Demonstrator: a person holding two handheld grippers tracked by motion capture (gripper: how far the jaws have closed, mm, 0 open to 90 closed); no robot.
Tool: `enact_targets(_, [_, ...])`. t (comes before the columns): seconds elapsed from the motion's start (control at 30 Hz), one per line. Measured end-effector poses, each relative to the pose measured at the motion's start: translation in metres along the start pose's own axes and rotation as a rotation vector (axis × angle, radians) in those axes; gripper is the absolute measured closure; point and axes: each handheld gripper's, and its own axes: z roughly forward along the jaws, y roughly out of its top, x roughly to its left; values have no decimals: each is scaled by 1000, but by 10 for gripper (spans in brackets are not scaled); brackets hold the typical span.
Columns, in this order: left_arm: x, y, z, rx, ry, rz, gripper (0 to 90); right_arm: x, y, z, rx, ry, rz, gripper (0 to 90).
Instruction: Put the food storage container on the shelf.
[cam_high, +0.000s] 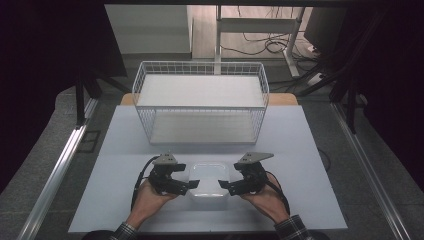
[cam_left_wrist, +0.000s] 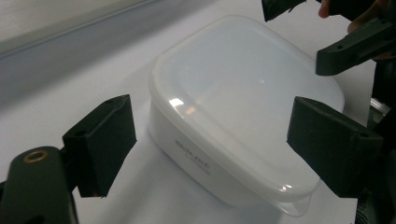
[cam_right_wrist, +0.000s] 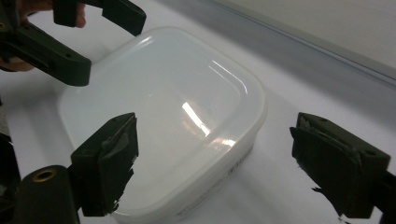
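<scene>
- High view: a lidded translucent plastic box (cam_high: 209, 180) sits on the white table (cam_high: 300, 165), at 6 o'clock from the wire basket (cam_high: 200, 102).
- Left gripper (cam_high: 189, 186) flanks the box at 9 o'clock, jaws wide, pads off it.
- Right gripper (cam_high: 222, 186) stands at 3 o'clock, jaws likewise spread, gripping nothing.

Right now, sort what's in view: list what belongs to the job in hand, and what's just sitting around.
In the job:
- lidded translucent plastic container
- left gripper, open at its left side
- right gripper, open at its right side

Just there:
- white wire basket
- white table
- cables on the floor
</scene>
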Motion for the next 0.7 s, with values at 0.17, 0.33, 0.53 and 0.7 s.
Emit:
enact_targets(0.17, [0,-2,6,18,-13,-3,177,-2,-2,7,19,19,22,179])
enact_targets(0.33, [4,-5,7,18,-73,-41,192,-4,-3,8,29,65,72,217])
enact_targets(0.53, [0,-10,0,17,-106,-66,341,-7,-9,7,40,134,145,250])
enact_targets(0.7, [-3,-15,-9,-5,-96,-119,490,-3,-9,-3,77,127,199,392])
